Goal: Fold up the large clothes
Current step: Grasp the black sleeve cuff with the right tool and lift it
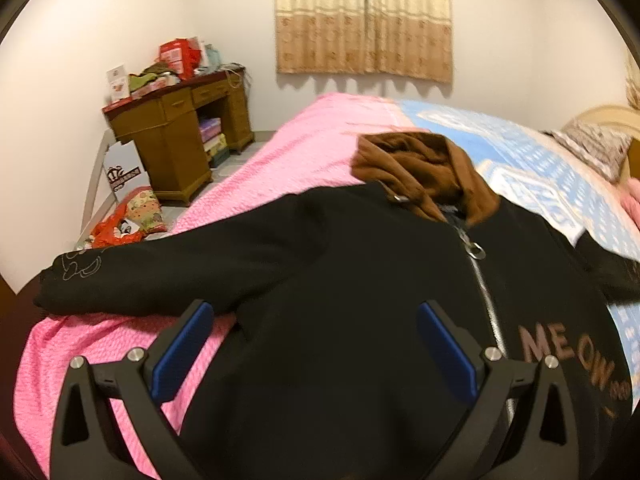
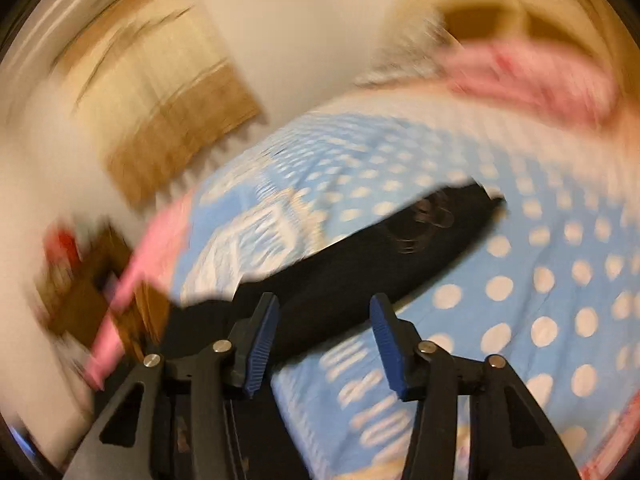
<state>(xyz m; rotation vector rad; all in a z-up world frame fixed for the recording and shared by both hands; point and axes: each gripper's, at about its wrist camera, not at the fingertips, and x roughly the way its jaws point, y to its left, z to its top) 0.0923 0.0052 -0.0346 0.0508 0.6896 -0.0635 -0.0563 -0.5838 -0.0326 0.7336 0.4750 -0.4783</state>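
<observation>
A black zip hoodie (image 1: 340, 280) with a brown hood (image 1: 424, 172) and "MEOW" lettering lies face up on the bed. Its left sleeve (image 1: 160, 272) stretches out to the left over the pink sheet. My left gripper (image 1: 316, 312) is open and empty, hovering just above the hoodie's lower front. In the blurred right wrist view, the hoodie's other sleeve (image 2: 380, 252) lies on the blue dotted sheet. My right gripper (image 2: 324, 304) is open and empty, just above that sleeve's near part.
The bed has a pink sheet (image 1: 288, 160) on the left and a blue dotted sheet (image 1: 540, 168) on the right. A brown desk (image 1: 180, 128) piled with clutter stands in the far left corner, with bags (image 1: 128, 220) on the floor. Pillows (image 1: 592, 148) lie at the headboard.
</observation>
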